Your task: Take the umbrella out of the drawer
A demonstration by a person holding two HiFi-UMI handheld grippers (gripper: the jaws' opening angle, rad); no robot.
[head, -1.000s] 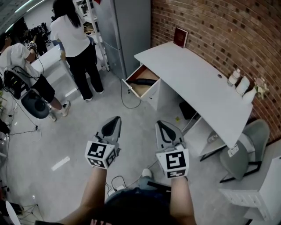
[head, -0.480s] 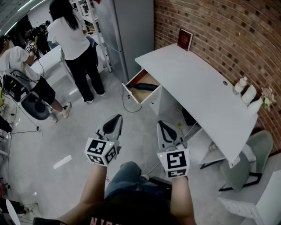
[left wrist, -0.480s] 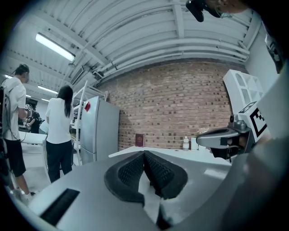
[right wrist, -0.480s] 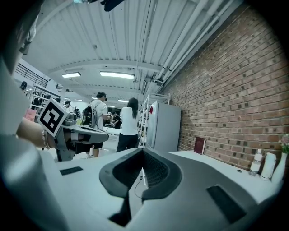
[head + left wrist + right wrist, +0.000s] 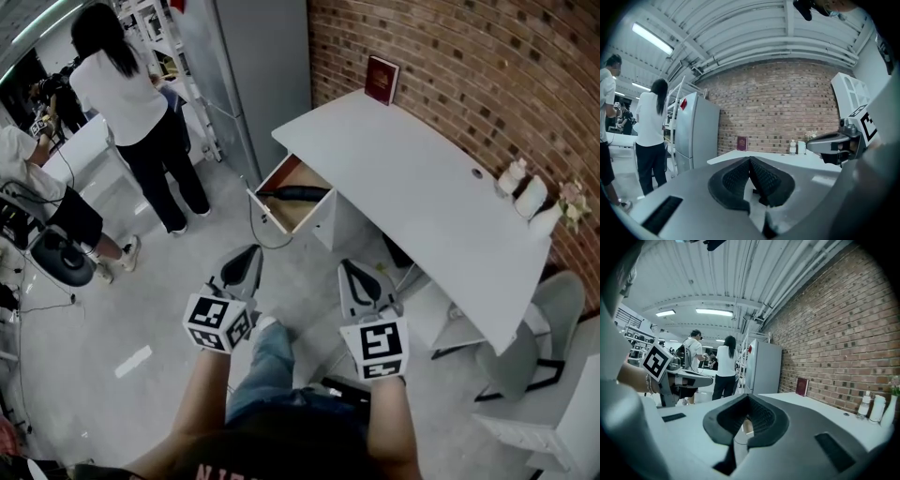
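My left tongs and right tongs are both pressed together on nothing, while the umbrella lies in the open drawer under the tabletop's left corner.

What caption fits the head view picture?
Left gripper and right gripper, both shut, face an open drawer holding a black umbrella.

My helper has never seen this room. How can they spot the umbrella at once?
Find the long white desk along the brick wall. At its end near the tall grey cabinet, a drawer stands open. The umbrella is the slim dark thing lying across its wooden bottom, the only thing seen inside.
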